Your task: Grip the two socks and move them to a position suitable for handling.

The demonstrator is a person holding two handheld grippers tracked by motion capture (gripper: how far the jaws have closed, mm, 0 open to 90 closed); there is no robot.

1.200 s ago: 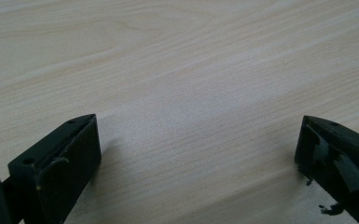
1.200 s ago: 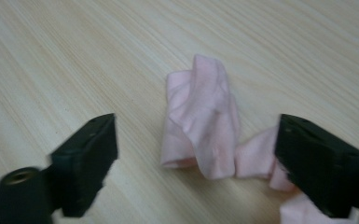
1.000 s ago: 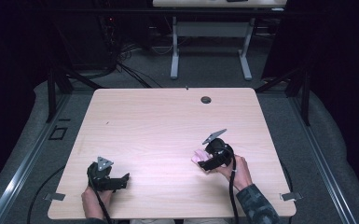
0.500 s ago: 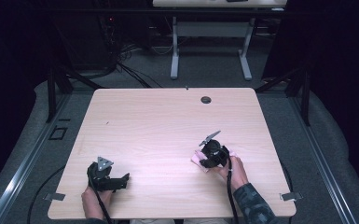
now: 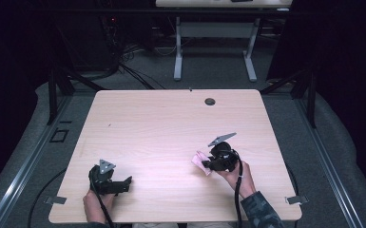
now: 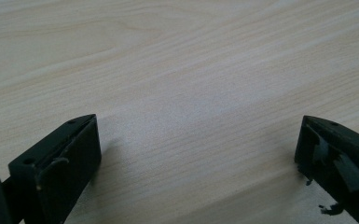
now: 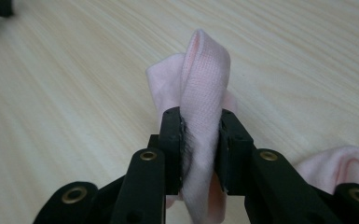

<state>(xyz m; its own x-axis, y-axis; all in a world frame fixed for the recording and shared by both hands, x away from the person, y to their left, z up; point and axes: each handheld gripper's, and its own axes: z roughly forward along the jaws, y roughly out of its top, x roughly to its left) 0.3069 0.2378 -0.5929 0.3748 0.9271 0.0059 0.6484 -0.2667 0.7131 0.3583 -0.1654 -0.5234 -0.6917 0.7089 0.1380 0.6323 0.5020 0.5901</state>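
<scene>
Around the table (image 5: 171,123) lies a dark room with grey carpet (image 5: 209,71), black frame legs and cables, and a second table (image 5: 218,28) with white legs at the back; the near table is pale wood grain with a small round hole (image 5: 210,101) at its far edge; near its front left corner the left gripper (image 5: 123,183) rests low, jaws spread wide over bare wood; front right, the right gripper (image 5: 204,165) pinches a folded pink cloth (image 7: 205,88), whose other part lies on the wood beside it.
</scene>
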